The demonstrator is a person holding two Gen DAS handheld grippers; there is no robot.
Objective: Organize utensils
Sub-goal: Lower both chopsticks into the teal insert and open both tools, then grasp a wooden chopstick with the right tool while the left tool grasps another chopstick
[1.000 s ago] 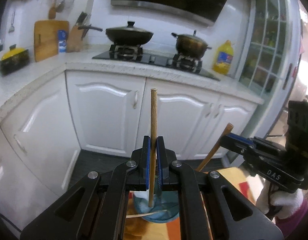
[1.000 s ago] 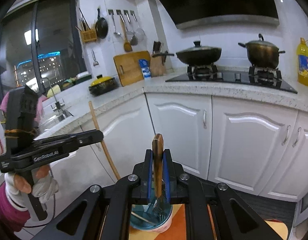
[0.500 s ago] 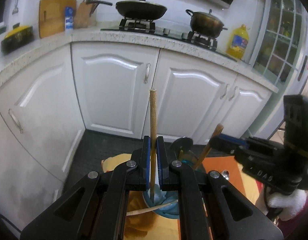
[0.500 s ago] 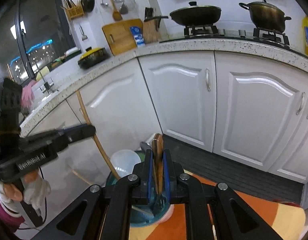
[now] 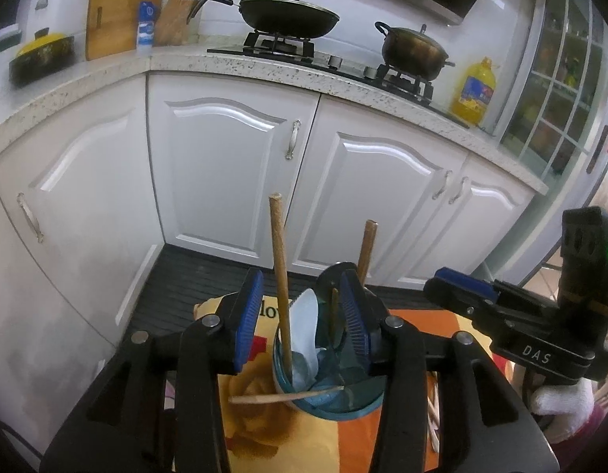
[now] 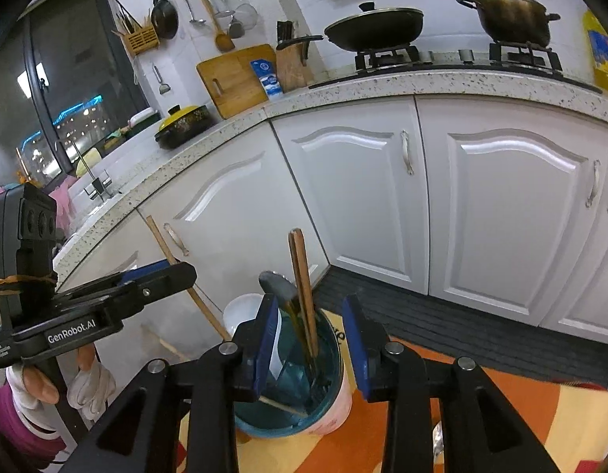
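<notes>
**Moment of release over the utensil cup.**

Left tool (image 5: 301, 311): jaws just opened to a wide gap, holding nothing. Between the blue pads but touching neither, a long wooden stick (image 5: 279, 276), standing on its own with its lower end inside the cup (image 5: 304, 402) and leaning slightly against the rim. Opened this far, presumably, so that the pads can draw away without dragging the stick over.

Right tool (image 6: 310, 339): jaws likewise just opened, though less widely, and gripping nothing. In the gap, free of both pads as far as can be seen, a wood-handled fork (image 6: 302, 276) resting tines-down in the same cup.

Both items set handle-up and working end down, probably to keep the handles reachable and let the cup wall carry the lean.

Also in the cup: a white spoon (image 5: 308, 315), a dark rounded spoon or ladle head (image 6: 276, 283), and a thin chopstick (image 5: 280, 398) lying across the rim with one end poking out over the side, not upright like the rest.

Cup placed on an orange and yellow patterned cloth (image 5: 335, 445) covering the desk, with both tools angled down at it from either side.

Judged step: delivery of this pair complete, withdrawal pending. Main risk: catching a handle with a pad on the way back and tipping the light cup. Slanted chopstick likely still to be righted.
</notes>
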